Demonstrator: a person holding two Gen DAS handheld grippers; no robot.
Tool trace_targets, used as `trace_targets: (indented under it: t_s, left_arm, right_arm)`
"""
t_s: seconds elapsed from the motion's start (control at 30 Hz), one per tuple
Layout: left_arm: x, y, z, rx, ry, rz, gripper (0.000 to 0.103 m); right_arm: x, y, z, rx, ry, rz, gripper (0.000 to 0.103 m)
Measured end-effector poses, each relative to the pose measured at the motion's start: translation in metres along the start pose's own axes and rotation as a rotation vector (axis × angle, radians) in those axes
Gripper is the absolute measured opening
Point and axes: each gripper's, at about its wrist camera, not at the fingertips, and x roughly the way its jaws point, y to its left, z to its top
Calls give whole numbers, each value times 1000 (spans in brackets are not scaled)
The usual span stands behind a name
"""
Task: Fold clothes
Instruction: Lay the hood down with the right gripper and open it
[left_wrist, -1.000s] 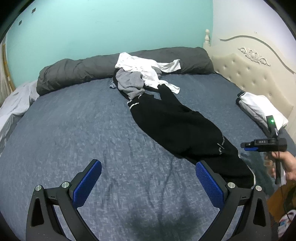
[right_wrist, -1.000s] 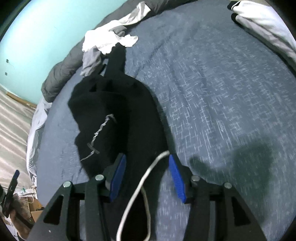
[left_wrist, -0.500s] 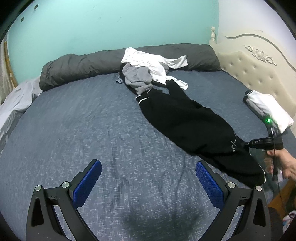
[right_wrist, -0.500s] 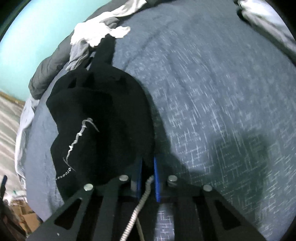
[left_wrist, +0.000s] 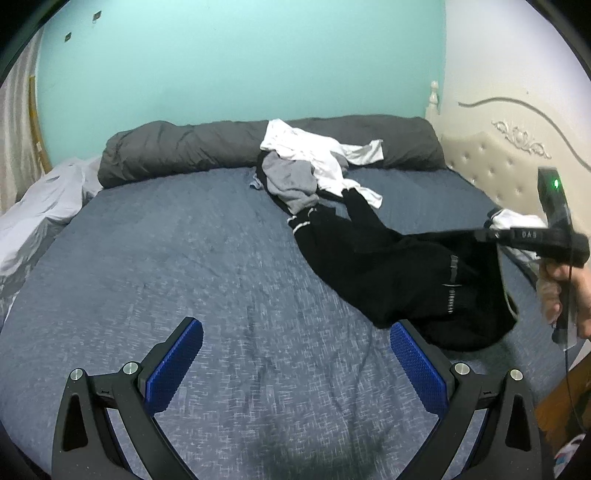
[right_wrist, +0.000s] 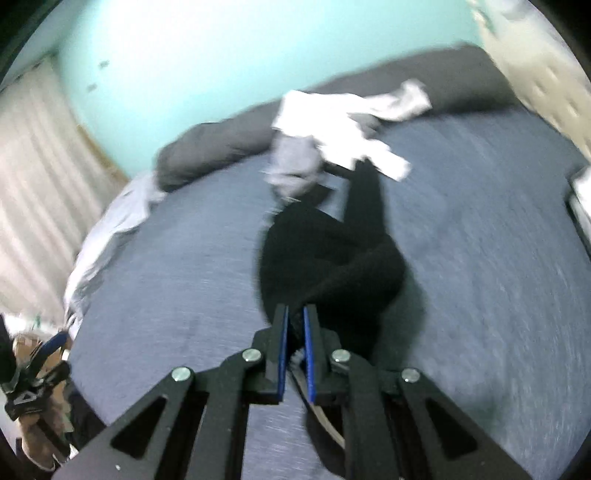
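Observation:
Black trousers (left_wrist: 373, 254) with white lettering lie across the blue bed, their legs reaching back under a heap of white and grey clothes (left_wrist: 306, 162). My right gripper (right_wrist: 294, 314) is shut on the trousers' (right_wrist: 332, 266) waist end, which hangs lifted off the sheet; a white drawstring trails behind its pads. Seen from the left wrist, that right gripper (left_wrist: 484, 234) sits at the far right, held by a hand. My left gripper (left_wrist: 295, 332) hovers open over bare sheet, left of the trousers, with nothing between its fingers.
A rolled grey duvet (left_wrist: 192, 147) lies along the far edge against the teal wall. Folded white clothes (left_wrist: 517, 221) rest near the cream headboard (left_wrist: 491, 173). Pale bedding (left_wrist: 40, 206) hangs off the left side. The blue sheet (left_wrist: 166, 258) is bare on the left half.
My right gripper shut on the trousers' waist and rose, rolling and lifting that end off the bed. My left gripper drew back and up slightly, still open.

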Motion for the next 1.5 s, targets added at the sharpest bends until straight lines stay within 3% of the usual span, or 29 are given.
trace_targets:
  t_s: [0.23, 0.37, 0.47, 0.6, 0.7, 0.8, 0.83, 1.23, 1.5]
  left_arm:
    - [-32, 29, -1, -55, -35, 29, 103]
    - [-42, 50, -4, -88, -34, 57, 103]
    - [-43, 64, -10, -105, -22, 71, 103]
    - [-38, 74, -17, -117, 0, 80, 103]
    - [-31, 77, -22, -124, 20, 78, 103]
    - [-25, 76, -25, -125, 31, 70, 103]
    - [-23, 75, -26, -123, 34, 67, 103]
    - [18, 23, -33, -27, 113, -33, 103]
    - [56, -15, -48, 9, 195, -98, 103]
  right_arm:
    - [5, 123, 12, -221, -9, 151, 7]
    - [36, 179, -8, -320, 77, 216, 7]
    - [66, 194, -33, -338, 170, 223, 7]
    - [99, 185, -65, -281, 263, 190, 11]
    - [99, 171, -77, -232, 263, 176, 13]
    - [91, 155, -82, -178, 239, 185, 34]
    - [86, 148, -82, -161, 227, 184, 36]
    - [35, 47, -104, -17, 180, 7, 42]
    - [6, 7, -124, 78, 147, 0, 42]
